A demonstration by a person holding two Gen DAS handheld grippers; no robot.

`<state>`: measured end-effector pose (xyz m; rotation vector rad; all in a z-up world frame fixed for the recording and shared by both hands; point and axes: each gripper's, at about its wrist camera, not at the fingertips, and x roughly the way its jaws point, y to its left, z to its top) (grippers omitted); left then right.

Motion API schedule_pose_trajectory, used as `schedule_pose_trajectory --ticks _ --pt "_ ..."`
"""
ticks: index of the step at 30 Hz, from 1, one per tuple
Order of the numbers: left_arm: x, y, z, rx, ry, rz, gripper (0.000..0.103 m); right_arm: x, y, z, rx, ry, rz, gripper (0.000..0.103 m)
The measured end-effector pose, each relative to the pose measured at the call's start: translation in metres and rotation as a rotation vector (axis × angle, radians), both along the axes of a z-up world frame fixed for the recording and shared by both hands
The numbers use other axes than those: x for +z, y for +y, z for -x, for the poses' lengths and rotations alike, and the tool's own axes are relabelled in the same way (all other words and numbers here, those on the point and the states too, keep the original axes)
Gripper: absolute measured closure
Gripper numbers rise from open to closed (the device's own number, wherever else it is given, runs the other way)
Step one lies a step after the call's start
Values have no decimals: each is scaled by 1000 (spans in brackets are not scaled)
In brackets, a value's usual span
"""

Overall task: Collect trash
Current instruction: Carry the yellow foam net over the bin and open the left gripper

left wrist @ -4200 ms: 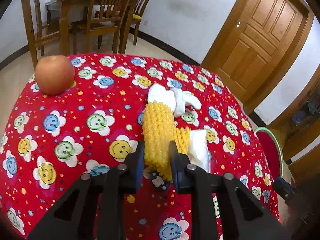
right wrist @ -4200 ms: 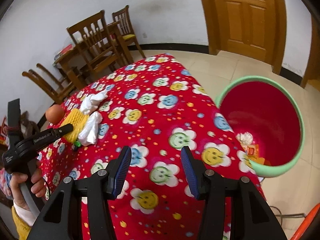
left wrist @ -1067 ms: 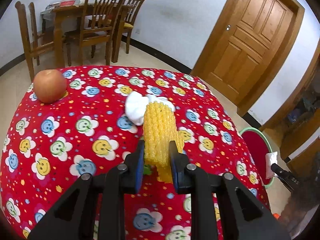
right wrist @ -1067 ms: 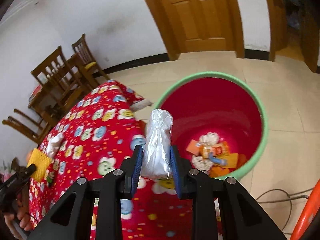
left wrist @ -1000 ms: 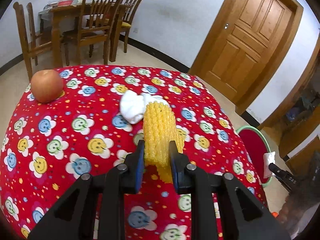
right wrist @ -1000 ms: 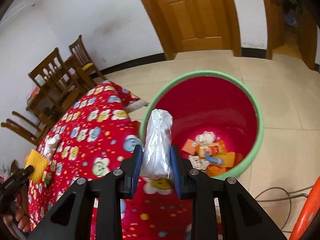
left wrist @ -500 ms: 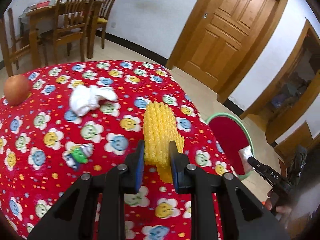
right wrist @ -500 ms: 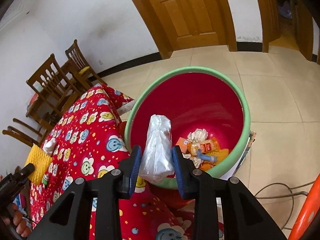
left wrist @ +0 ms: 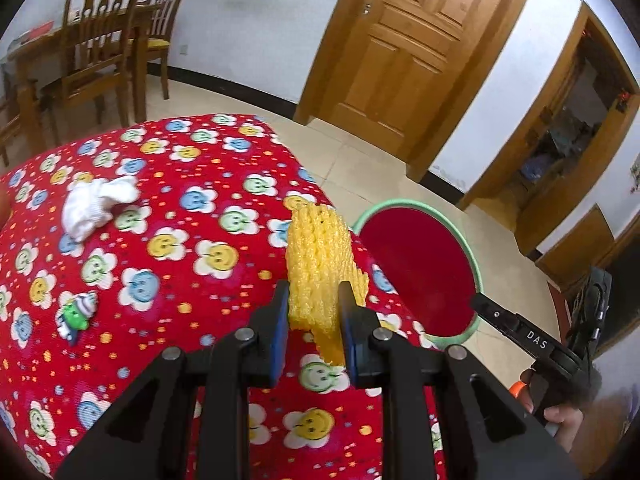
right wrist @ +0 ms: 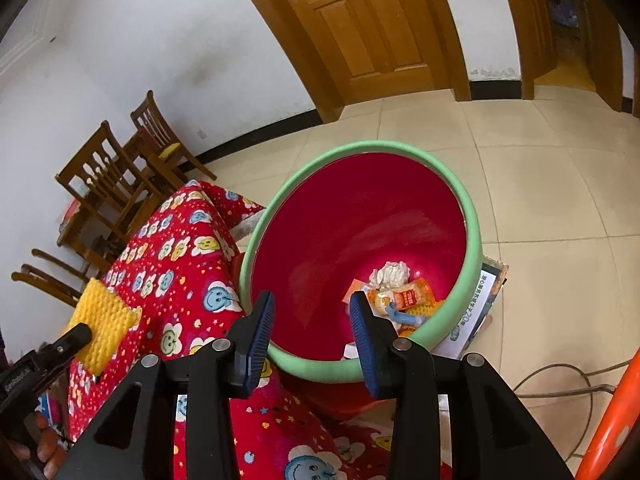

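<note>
Right wrist view: right hand-held gripper (right wrist: 312, 316) gapes empty, hiding bin (right wrist: 474, 240) trash; left hand-held gripper (left wrist: 313, 316) pinches foam net (left wrist: 316, 256).

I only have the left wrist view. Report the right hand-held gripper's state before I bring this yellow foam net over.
Observer: The right hand-held gripper is open with nothing between its fingers, above the near rim of the red bin.
Operator: Give me the bin's contents.
Observer: At the bottom lie a crumpled white paper and an orange snack packet, among other scraps.
Operator: Check the floor beside it.
Observer: A printed sheet sticks out from under the bin's right side.
</note>
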<state>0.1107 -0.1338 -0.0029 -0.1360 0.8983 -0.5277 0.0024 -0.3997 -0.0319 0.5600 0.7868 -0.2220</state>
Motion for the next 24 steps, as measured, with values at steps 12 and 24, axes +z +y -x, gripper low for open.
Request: schedule_pose_trajectory --ticks 12,24 --pt "-10 -59 -4 -103 14 -22 80 18 -5 18 -24 -52 32 59" --pt "-27 -110 -7 -182 27 -60 80 13 -21 26 -56 -55 7 59"
